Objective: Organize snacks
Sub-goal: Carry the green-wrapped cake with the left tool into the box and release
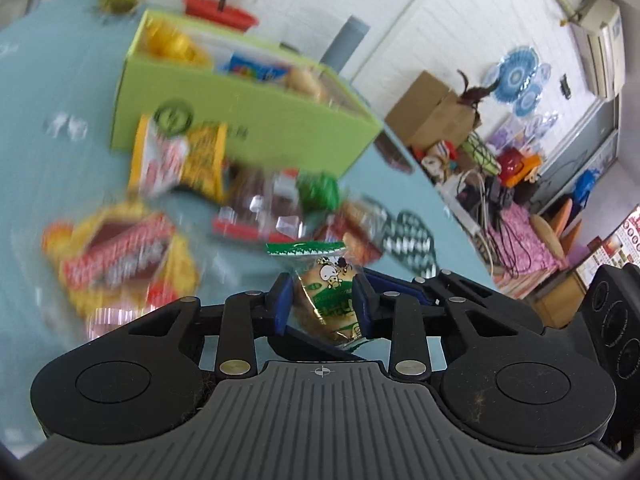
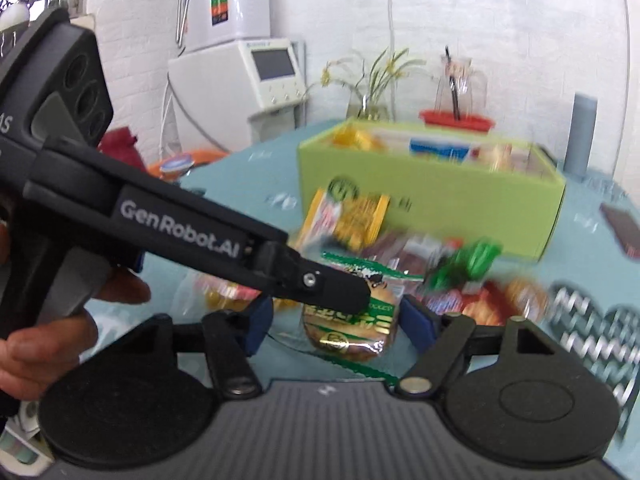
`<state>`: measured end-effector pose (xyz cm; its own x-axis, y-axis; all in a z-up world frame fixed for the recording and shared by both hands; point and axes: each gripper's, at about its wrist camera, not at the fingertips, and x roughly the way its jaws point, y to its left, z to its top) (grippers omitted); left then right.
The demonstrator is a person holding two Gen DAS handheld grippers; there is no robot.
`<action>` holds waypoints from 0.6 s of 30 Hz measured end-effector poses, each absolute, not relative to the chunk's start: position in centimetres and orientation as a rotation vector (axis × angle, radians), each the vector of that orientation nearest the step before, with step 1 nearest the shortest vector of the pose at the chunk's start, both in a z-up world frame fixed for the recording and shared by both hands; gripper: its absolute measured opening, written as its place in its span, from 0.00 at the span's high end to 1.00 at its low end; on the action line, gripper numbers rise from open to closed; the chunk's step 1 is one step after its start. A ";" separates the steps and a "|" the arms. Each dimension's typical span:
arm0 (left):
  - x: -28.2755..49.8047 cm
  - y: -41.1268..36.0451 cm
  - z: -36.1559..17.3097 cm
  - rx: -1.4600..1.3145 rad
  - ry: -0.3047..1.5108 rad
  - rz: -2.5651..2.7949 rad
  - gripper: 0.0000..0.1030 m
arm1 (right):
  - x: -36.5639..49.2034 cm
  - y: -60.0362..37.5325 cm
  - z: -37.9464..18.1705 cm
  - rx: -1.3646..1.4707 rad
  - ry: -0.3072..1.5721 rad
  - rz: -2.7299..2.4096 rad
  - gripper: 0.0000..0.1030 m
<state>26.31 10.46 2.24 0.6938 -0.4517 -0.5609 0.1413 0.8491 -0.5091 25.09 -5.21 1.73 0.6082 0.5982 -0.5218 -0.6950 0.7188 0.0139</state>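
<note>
On the left, loose snack packets (image 1: pixel 132 256) lie scattered on the blue tablecloth (image 1: pixel 52 80) before the green box (image 1: pixel 256 120), which already holds several snacks. Nearer, the left gripper (image 1: pixel 320 300) pinches a small green-sealed cake packet (image 1: pixel 326 280) between its blue pads. The grip is on slippery wrapper, so the packet could slide out or crush on the way to the box. To the right, the right gripper (image 2: pixel 334 320) stands spread around the same packet (image 2: pixel 352 328), its pads apparently clear of it. If it closes now, the two claws may tug against each other and tear the film.
</note>
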 end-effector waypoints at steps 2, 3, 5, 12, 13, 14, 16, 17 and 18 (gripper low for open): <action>28.2 10.6 4.0 -0.427 0.692 -0.336 0.91 | 27.1 -4.4 3.3 -0.221 0.475 0.745 0.23; 29.5 10.8 5.1 -0.417 0.665 -0.332 0.91 | 28.4 -3.9 4.1 -0.236 0.450 0.744 0.23; 32.5 11.5 6.9 -0.408 0.628 -0.327 0.91 | 31.2 -2.8 5.8 -0.268 0.405 0.740 0.23; 41.7 14.4 9.0 -0.398 0.598 -0.281 0.90 | 40.4 0.9 7.6 -0.319 0.388 0.765 0.21; 42.6 14.7 8.8 -0.395 0.603 -0.274 0.89 | 41.6 1.2 7.4 -0.313 0.399 0.775 0.19; 43.6 15.1 8.5 -0.390 0.611 -0.267 0.87 | 42.6 1.4 7.1 -0.300 0.409 0.789 0.15; 45.3 15.8 7.7 -0.399 0.635 -0.253 0.83 | 44.1 1.8 6.8 -0.275 0.428 0.810 0.12; 45.5 16.5 7.4 -0.416 0.638 -0.235 0.77 | 44.2 1.7 6.8 -0.272 0.421 0.801 0.11; 45.2 17.1 7.4 -0.425 0.627 -0.225 0.69 | 44.0 1.4 7.1 -0.262 0.401 0.798 0.09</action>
<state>45.21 17.09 7.42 0.7896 -0.3286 -0.5183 0.0758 0.8904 -0.4489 43.96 1.44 7.06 0.6291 0.6389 -0.4428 -0.7367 0.6719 -0.0770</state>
